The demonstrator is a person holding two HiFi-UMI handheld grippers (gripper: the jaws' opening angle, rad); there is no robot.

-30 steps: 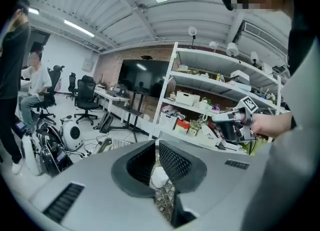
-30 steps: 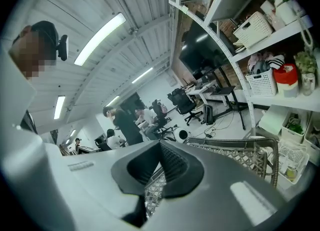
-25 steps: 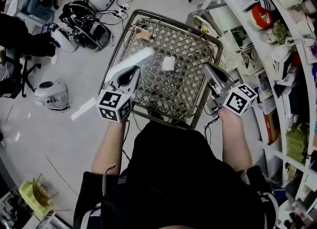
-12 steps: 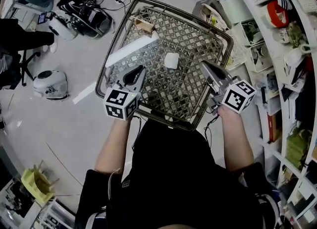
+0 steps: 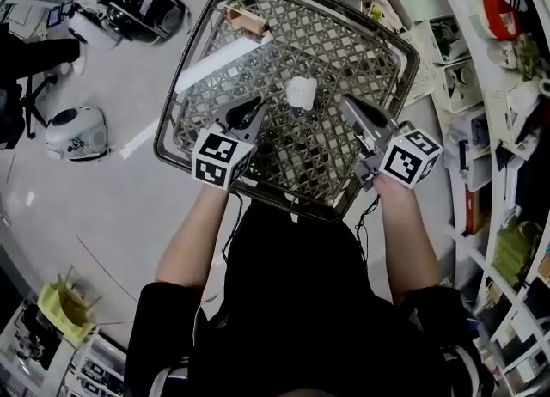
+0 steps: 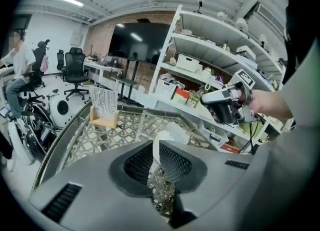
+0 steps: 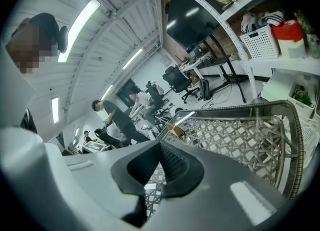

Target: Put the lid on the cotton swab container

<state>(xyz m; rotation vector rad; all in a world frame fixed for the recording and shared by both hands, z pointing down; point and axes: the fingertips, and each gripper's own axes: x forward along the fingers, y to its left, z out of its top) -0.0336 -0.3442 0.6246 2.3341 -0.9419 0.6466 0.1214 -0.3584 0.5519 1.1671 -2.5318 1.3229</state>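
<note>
A small white container point(image 5: 301, 92) stands near the middle of the lattice table point(image 5: 378, 51); in the left gripper view the same white container point(image 6: 172, 133) shows just beyond the jaw tips. My left gripper point(image 5: 255, 106) hovers over the table just left of it, jaws together with only a thin slit and nothing held. My right gripper point(image 5: 349, 105) hangs to the container's right, shut and empty. The right gripper point(image 6: 225, 107) also appears in the left gripper view. I cannot make out a separate lid.
A wooden stand point(image 5: 245, 20) holding white sticks sits at the table's far left corner. A white strip point(image 5: 219, 65) lies along the table's left side. Shelves point(image 5: 481, 60) crowded with items run along the right. Helmets and cables point(image 5: 137, 4) lie on the floor to the left.
Both grippers have moved forward over the table and closer to the white container, the left one most. The container has not moved.
</note>
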